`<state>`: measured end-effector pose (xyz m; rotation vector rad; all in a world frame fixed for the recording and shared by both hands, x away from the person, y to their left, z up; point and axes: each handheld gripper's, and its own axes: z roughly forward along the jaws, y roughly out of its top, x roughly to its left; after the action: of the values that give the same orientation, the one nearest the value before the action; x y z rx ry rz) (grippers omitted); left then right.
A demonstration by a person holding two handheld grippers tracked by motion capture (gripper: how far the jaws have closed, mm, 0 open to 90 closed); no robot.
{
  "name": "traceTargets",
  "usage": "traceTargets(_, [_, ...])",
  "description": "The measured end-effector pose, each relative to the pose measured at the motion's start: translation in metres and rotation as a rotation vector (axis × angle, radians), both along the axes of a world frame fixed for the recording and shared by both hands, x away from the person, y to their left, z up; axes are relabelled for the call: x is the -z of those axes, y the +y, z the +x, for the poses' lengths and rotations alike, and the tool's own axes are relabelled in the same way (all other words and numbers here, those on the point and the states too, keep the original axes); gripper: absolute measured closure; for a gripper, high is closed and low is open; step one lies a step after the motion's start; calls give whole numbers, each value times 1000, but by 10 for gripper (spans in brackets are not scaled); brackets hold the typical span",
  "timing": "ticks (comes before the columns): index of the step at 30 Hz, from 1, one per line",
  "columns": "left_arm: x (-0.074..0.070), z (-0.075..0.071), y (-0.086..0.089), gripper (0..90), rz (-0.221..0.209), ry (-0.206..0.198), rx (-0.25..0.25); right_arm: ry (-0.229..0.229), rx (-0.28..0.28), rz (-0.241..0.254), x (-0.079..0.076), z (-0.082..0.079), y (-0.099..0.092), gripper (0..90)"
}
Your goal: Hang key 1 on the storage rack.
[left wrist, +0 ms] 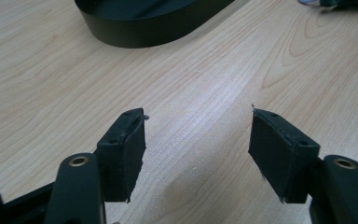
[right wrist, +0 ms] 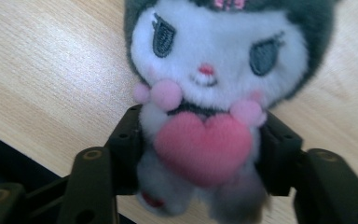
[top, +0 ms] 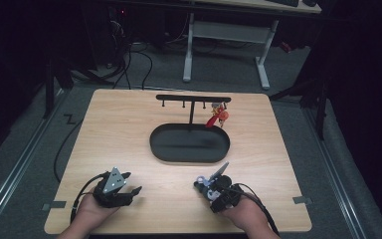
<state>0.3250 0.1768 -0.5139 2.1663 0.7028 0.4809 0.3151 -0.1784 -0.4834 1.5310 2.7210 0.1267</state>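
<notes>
A small plush toy (right wrist: 214, 70) with a white face, a dark hood and a pink heart on its chest lies on the wooden table (top: 129, 124). My right gripper (right wrist: 200, 144) is shut on the toy's body, one black pad against each side. In the high view the right gripper (top: 205, 185) sits at the front right of the table with the plush toy (top: 201, 183) at its tip. My left gripper (top: 132, 191) rests at the front left. Its jaws stand open over bare wood, with nothing between its pads (left wrist: 123, 154).
A black oval tray (top: 189, 152) sits at the middle of the table, and its wall (left wrist: 140, 32) is ahead of the left gripper. Behind it stands a black hook rack (top: 193, 98) with a red and yellow figure (top: 218, 116) hanging at its right end.
</notes>
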Motion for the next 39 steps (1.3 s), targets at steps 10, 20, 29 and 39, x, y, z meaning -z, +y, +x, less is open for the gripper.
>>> traceTargets(10, [0,-1,-1,363,-6,-8,2,-37,-15,2,-17,4,-3,479])
traceTargets(20, [0,0,1,356,-22,-19,-5,-57,10,31,-33,15,-9,480])
traceTargets(29, [-1,-1,2,353,-23,-21,-7,-54,15,30,-45,26,-11,479])
traceTargets(39, [0,-2,2,353,-24,-17,-6,-76,41,42,-73,50,-13,478])
